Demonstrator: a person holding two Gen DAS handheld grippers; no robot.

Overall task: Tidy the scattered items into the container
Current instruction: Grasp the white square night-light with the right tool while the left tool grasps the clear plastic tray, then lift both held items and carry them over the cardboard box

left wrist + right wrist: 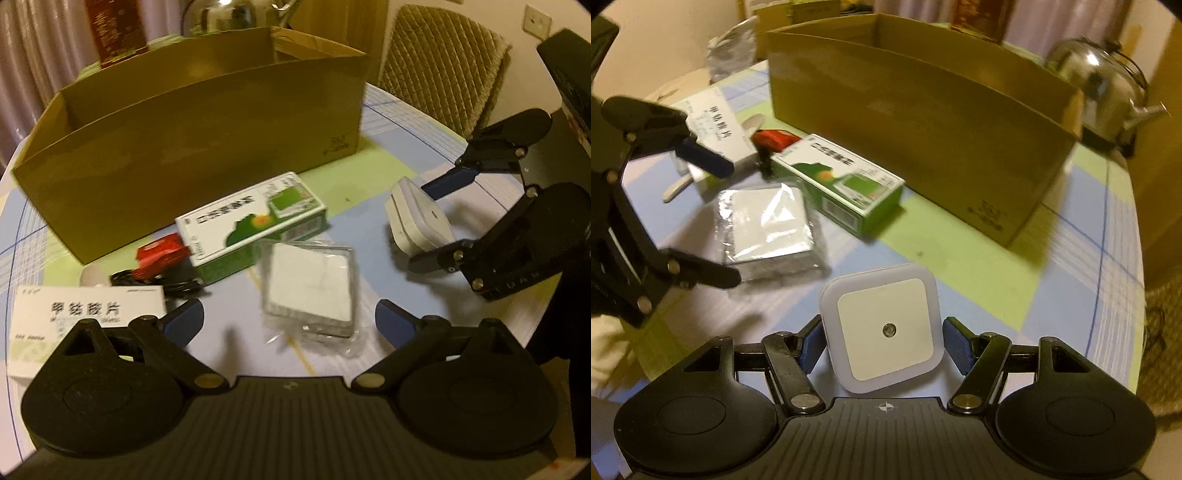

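An open cardboard box [207, 140] [923, 122] stands at the back of the table. My right gripper [884, 347] [432, 223] is shut on a white square night light [886, 328] [417, 218], its blue pads against both sides. My left gripper [290, 319] [722, 221] is open, its fingers spread over a clear-wrapped white square pack [310, 291] [768, 225] without touching it. In front of the box lie a green and white medicine carton [251, 225] [842, 181], a red item on a black cable [162, 254], and a white medicine box [88, 317] [713, 122].
A checked blue, green and white cloth [1071, 258] covers the round table. A steel pot [1100, 92] stands behind the box at the right. A quilted chair [443, 62] is beyond the table edge. A dark red pack [114, 29] rises behind the box.
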